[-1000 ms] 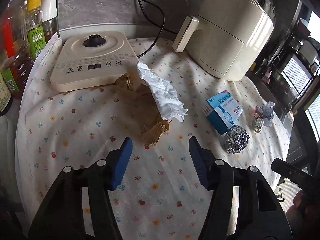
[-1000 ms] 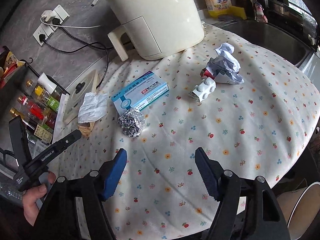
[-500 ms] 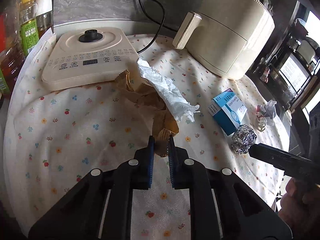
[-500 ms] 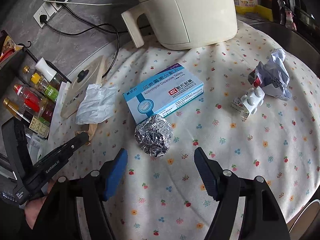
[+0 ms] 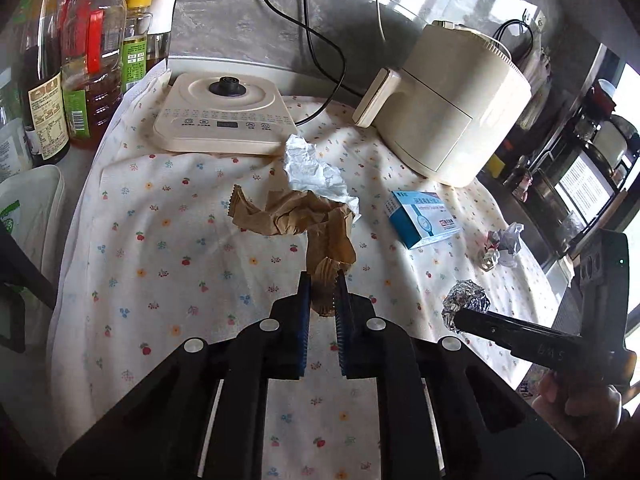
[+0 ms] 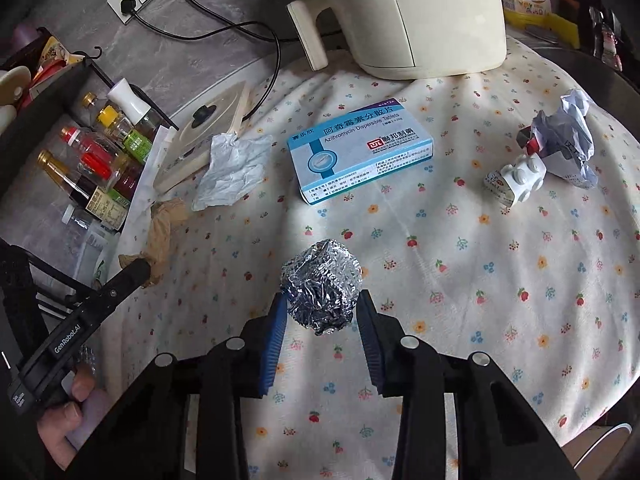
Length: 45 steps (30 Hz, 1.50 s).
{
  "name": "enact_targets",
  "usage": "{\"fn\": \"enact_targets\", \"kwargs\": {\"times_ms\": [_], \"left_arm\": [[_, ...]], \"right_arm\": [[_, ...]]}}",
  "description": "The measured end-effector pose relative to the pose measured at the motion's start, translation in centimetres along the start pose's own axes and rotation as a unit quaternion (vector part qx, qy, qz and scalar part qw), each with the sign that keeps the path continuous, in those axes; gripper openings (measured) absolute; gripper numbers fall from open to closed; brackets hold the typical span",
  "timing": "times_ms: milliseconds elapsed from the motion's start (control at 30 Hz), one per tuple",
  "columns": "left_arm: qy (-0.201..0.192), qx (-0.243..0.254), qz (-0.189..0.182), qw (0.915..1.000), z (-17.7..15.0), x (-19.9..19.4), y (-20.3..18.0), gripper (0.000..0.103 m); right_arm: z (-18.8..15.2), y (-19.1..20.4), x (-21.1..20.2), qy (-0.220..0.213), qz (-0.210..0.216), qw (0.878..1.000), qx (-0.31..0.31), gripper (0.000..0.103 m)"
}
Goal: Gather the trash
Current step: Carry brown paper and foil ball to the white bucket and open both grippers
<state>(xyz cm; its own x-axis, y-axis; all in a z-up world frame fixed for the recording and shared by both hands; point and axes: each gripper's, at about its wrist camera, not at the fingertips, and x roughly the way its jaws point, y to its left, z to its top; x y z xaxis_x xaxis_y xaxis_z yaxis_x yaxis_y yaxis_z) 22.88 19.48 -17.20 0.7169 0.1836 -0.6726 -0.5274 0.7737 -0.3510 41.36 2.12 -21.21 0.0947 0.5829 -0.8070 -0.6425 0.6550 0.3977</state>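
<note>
The crumpled brown paper bag is lying on the floral table, and the left tool is pinching its near end. The right tool, jaws just closing, is squeezing the foil ball. The blue medicine box and white tissue are sitting beyond.

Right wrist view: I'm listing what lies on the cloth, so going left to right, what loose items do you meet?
Brown paper → white tissue → foil ball, between the right gripper fingers → blue medicine box → small white bottle → crumpled wrapper.
</note>
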Motion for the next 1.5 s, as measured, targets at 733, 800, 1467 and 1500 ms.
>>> {"fn": "enact_targets", "kwargs": {"times_ms": [733,800,1467,1500], "left_arm": [[0.017,0.048,-0.051,0.9974,-6.6,-3.4,-13.2,0.012],[0.030,0.063,-0.061,0.9957,-7.5,-3.2,-15.1,0.012],[0.169,0.213,-0.173,0.9467,-19.1,-1.1,-33.5,0.012],[0.172,0.220,-0.177,0.9438,-19.6,-0.9,-34.2,0.012]], "right_arm": [[-10.6,-11.2,-15.1,-0.049,-0.039,0.998,0.027,0.037],[-12.2,-12.9,-16.4,-0.053,-0.050,0.996,0.042,0.037],[-28.0,-29.7,-25.7,-0.113,-0.137,0.940,0.290,0.037],[-28.5,-30.3,-26.0,-0.113,-0.141,0.939,0.292,0.037]]}}
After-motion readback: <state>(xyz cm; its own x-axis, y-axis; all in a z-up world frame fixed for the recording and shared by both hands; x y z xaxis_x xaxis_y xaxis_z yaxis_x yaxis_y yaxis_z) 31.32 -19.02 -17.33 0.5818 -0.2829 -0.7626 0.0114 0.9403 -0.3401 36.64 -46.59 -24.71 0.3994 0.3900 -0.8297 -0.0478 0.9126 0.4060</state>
